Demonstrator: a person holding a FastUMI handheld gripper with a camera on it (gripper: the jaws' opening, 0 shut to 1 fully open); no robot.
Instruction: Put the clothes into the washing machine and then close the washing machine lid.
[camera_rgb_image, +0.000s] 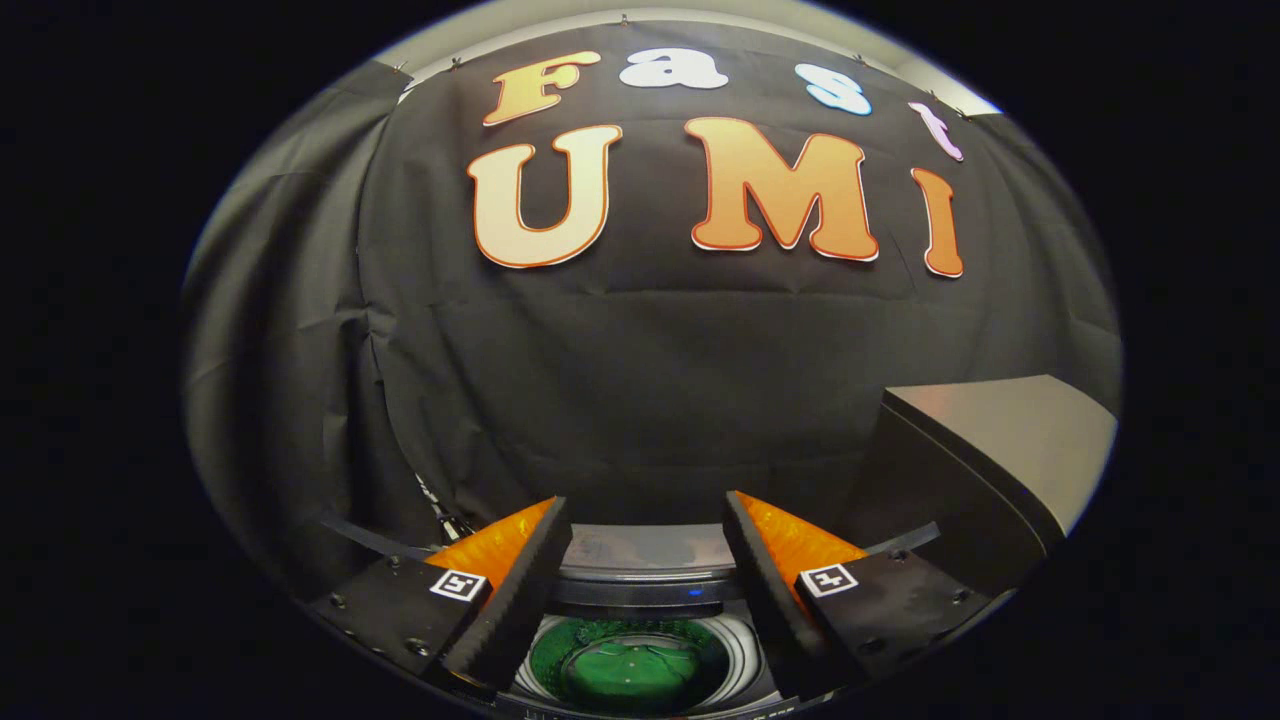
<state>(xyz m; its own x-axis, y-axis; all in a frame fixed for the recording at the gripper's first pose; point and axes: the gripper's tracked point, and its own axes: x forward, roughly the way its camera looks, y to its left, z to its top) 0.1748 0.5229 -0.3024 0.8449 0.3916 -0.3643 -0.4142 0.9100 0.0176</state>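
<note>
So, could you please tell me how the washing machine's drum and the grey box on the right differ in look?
The round washing machine drum lies open between the open tool's fingers, glowing green inside; the grey angular box stands beyond the right finger, closed, flat-topped and dull. Both sit before the black cloth wall.

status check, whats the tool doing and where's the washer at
Tool open, fingers apart, nothing between them. Washing machine just below and between the fingers, drum open, something green inside. Grey lid raised at right, not yet closed.

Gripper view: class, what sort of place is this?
Probably a staged booth: black cloth wall, open top-loading washing machine with green drum interior between the open gripper fingers, grey raised lid beside.
</note>
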